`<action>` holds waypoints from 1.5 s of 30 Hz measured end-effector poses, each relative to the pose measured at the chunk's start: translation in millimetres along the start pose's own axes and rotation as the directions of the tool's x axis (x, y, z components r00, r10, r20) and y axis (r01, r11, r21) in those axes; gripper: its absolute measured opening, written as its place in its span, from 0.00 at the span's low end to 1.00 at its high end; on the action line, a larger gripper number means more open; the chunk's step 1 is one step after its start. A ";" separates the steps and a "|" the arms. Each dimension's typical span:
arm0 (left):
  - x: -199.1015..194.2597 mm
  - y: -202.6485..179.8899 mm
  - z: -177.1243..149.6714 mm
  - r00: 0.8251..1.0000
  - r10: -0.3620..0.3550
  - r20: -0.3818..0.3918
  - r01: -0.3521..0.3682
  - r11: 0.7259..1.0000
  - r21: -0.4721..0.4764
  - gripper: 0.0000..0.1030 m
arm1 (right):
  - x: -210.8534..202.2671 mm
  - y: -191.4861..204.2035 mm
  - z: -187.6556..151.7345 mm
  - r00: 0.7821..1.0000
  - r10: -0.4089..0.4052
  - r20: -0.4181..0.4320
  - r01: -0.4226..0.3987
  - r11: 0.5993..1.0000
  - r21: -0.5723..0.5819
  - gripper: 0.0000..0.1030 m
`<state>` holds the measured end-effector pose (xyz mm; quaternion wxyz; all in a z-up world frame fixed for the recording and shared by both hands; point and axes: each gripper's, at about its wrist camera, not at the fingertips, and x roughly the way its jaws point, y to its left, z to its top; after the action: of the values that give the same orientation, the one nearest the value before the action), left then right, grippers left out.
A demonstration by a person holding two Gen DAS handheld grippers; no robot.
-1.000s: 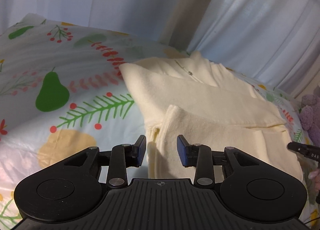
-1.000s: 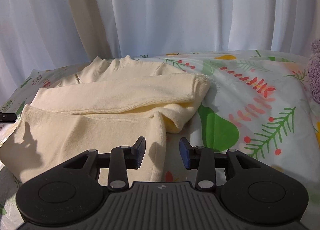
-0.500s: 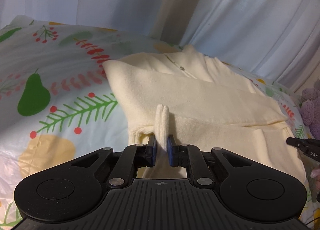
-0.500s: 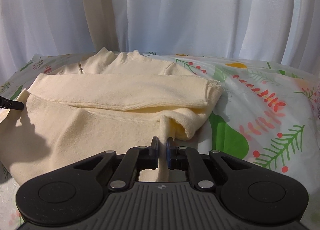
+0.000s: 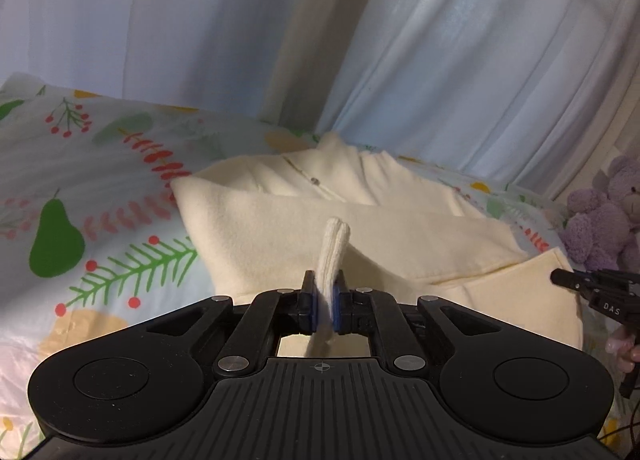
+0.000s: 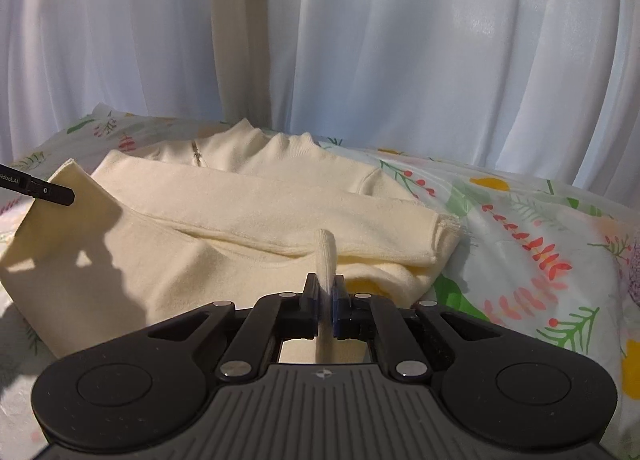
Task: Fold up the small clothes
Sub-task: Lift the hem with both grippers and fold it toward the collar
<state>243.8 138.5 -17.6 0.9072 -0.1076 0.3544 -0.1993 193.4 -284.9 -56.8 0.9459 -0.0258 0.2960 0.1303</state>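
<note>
A cream zip-neck sweater (image 5: 304, 228) lies on a bed with its sleeves folded across the chest. My left gripper (image 5: 325, 302) is shut on the sweater's hem corner, and a pinched ridge of fabric (image 5: 334, 248) stands up between its pads. In the right wrist view the sweater (image 6: 256, 216) shows collar away from me, and my right gripper (image 6: 328, 300) is shut on the opposite hem corner, with a fold of fabric (image 6: 326, 256) rising from its pads. Both corners are lifted off the bed. The right gripper's tip (image 5: 588, 288) shows at the left view's right edge.
The bedsheet (image 5: 92, 220) is white with pears, leaves and red berries. White curtains (image 6: 400, 60) hang close behind the bed. A purple plush bear (image 5: 604, 216) sits at the bed's right side. The left gripper's tip (image 6: 40, 188) pokes in at the right view's left edge.
Both grippers went from open beside the hem to shut on its two corners. They have since risen, pulling the pinched fabric up off the bed.
</note>
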 end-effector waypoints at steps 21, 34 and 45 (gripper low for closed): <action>101.8 8.1 20.1 0.981 0.176 -0.087 -0.168 0.981 0.095 0.09 | 101.3 -27.8 17.9 0.989 -0.093 -0.117 0.099 0.994 0.042 0.06; 113.8 -23.0 139.8 0.931 0.299 0.210 -0.328 0.937 0.119 0.09 | 131.1 -27.4 126.4 0.955 -0.257 0.148 0.260 0.966 0.002 0.05; 210.6 2.7 105.6 0.911 0.412 0.025 -0.413 0.909 0.062 0.12 | 224.0 -39.6 101.5 0.941 -0.337 -0.039 0.338 0.939 0.056 0.05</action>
<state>458.0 54.4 -68.2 0.9339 -0.0016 0.3573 -0.0143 437.1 -258.5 -101.3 0.9501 -0.0488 0.3049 -0.0433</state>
